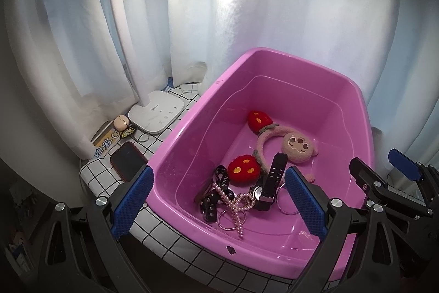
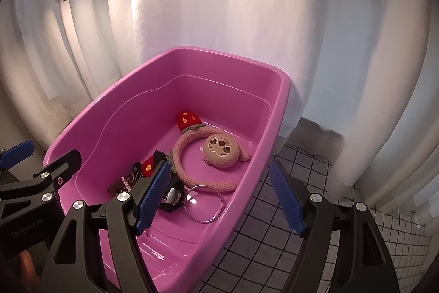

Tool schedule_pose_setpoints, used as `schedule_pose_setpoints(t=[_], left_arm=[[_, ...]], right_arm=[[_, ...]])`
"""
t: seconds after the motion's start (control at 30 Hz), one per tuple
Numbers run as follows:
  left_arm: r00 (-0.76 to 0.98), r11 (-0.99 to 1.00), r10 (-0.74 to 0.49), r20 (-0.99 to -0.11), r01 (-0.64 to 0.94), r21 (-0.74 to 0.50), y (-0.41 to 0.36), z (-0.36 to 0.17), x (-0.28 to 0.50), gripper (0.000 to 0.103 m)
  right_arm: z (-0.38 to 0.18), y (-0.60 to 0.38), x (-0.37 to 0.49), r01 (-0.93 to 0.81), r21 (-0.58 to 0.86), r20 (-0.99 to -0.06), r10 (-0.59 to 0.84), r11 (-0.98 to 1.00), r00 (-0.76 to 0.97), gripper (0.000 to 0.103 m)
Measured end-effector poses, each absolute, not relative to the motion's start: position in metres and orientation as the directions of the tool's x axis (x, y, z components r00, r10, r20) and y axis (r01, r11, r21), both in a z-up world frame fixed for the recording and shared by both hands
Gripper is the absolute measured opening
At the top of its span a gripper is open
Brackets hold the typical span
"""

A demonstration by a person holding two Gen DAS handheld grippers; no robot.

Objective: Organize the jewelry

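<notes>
A tub [image 1: 192, 111] sits on a checked tablecloth [image 1: 164, 232] before a curtain [image 1: 301, 4]. Inside it, a plush headband [image 1: 260, 144] lies toward the far end, a plush face [image 1: 299, 146] just beside its right side. Nearer the front, a watch [image 1: 270, 183] rests among a pearl strand [image 1: 236, 206], a lanyard [image 1: 223, 177] and a bangle [image 2: 203, 203]. Left of the tub, a lamp base [image 1: 156, 111] stands on the cloth, with a phone [image 1: 127, 161] in front of it.

Gridded tablecloth [image 1: 107, 177]: pink tub [image 1: 192, 125], lamp base [image 1: 156, 111], probably phone [image 1: 127, 161].
</notes>
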State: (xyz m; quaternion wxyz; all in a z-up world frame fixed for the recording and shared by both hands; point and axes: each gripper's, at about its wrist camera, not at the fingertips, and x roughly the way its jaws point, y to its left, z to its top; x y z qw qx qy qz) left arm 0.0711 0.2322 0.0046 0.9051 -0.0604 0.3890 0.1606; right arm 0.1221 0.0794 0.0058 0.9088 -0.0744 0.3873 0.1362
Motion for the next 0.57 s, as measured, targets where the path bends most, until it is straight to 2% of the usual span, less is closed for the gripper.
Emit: schedule_pose_setpoints(t=[0.57], left_arm=[[0.637, 0.938, 0.238, -0.734, -0.347, 0.003, 0.2335, 0.0009, 0.0712, 0.094]], right_arm=[[0.0053, 0.0777, 0.1213, -0.302, -0.023, -0.726, 0.192, 0.953, 0.660, 0.072]])
